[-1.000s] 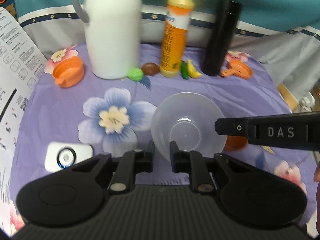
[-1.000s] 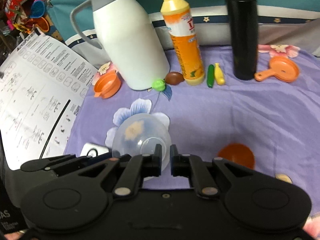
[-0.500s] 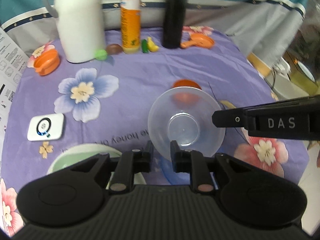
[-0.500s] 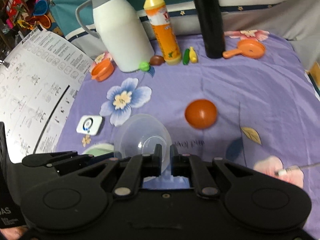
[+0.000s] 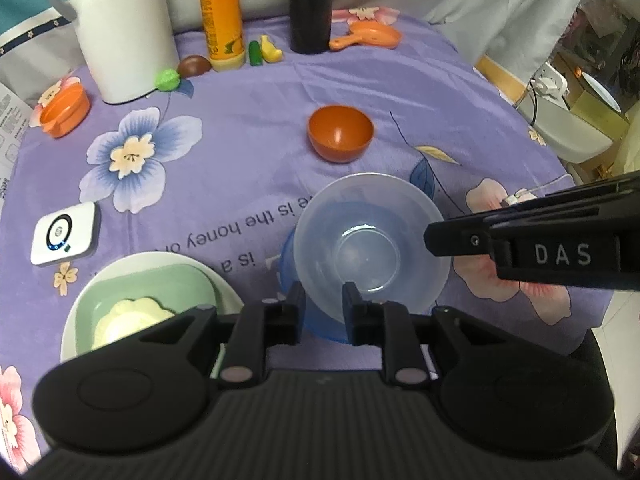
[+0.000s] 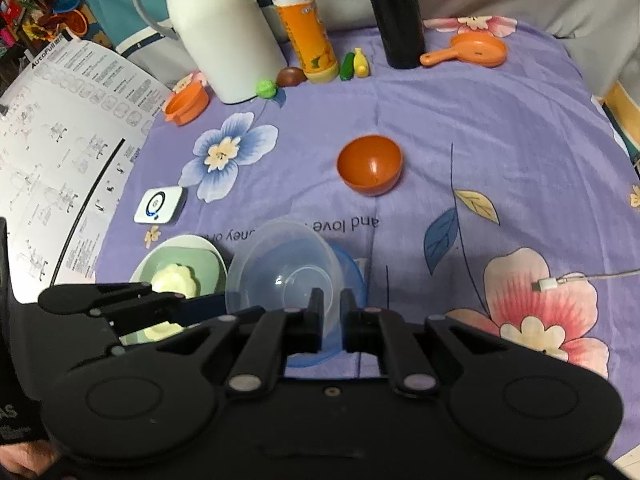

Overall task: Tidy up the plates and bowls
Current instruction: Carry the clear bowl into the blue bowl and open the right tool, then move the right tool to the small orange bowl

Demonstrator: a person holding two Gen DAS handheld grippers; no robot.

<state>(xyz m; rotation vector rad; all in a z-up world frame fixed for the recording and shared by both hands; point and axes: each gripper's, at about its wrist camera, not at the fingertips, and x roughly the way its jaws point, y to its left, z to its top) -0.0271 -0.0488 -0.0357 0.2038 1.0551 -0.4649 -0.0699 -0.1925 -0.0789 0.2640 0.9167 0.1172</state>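
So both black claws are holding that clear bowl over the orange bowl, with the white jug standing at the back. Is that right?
Not quite. The clear bowl hangs over a blue bowl, as the right wrist view shows. The orange bowl sits apart, farther back. The left gripper and right gripper do both hold it, and the white jug stands behind.

The middle of the surface is free, only the orange bowl stands there at about 12 o'clock. At 9 o'clock the green plate blocks the near left. A row of tall bottles, the white jug among them, closes the far edge.
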